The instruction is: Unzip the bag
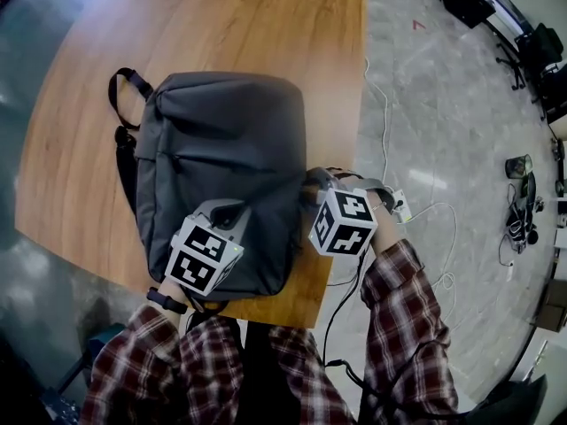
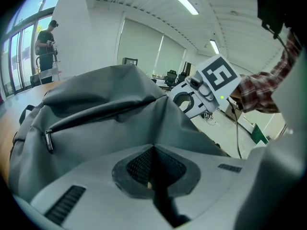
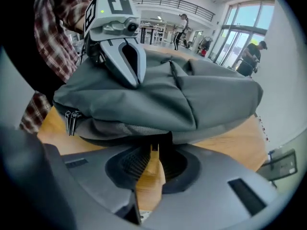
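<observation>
The grey bag [image 1: 221, 144] lies flat on the wooden tabletop [image 1: 266, 25]. The left gripper [image 2: 154, 148] has its jaws closed on a raised fold of bag fabric. The right gripper [image 3: 153, 152] has its jaws closed on a zipper pull [image 3: 154, 147] at the bag's right edge.

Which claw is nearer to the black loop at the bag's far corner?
Left. The left claw pinches the bag at its near end, on the loop's side; the right claw holds a zipper pull at the opposite edge, farther off.

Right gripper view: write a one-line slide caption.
Right gripper pinches the lower edge of the grey bag on the wooden table; left gripper presses its top.
</observation>
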Motion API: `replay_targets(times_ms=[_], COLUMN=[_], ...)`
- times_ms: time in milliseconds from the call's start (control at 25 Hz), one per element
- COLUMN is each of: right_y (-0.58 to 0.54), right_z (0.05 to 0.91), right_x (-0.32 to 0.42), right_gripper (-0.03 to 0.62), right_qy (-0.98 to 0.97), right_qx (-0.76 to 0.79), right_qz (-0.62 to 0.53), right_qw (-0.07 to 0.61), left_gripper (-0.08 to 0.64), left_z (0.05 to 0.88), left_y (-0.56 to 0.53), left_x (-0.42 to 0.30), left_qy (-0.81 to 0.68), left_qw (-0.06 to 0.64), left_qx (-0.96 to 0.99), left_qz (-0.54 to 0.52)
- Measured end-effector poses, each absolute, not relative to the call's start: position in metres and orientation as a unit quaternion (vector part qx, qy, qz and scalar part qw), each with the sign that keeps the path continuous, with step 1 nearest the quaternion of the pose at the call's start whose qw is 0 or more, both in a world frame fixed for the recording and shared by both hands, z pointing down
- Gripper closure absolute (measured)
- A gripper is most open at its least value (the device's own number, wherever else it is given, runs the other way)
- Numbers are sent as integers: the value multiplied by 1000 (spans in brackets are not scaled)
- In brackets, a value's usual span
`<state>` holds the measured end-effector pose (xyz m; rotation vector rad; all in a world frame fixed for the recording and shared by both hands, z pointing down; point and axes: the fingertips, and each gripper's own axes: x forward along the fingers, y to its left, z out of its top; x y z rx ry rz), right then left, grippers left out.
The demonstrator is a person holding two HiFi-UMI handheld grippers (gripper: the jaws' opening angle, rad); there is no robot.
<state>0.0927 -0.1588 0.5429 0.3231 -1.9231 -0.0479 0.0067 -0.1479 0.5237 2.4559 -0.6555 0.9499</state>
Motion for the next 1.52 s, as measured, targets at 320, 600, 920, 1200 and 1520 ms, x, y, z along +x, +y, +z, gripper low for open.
replay_targets(times_ms=[320,600,920,1200,1520], right_y=[-156,-152,-89,-40,-3], right_z=[541,538,547,541,537], right_x=[107,108,105,90,72], right_gripper=[558,560,560,560,560], right_qy=[-831,-831,-819,-804,-776], right_qx=[153,174,199,301,371], right_qz=[68,100,155,271,366], right_qw=[530,519,515,436,355], left_gripper=[551,551,551,551,551], left_z=[528,526,532,527,530], left_y=[-146,-146,-147,-138,-136], left_x=[5,3,2,6,11], left_qy=[-233,-232,-246,-235,-235], left_qw=[219,222,214,193,188], left_qx=[886,885,876,876,870], left_qz=[336,337,354,375,390])
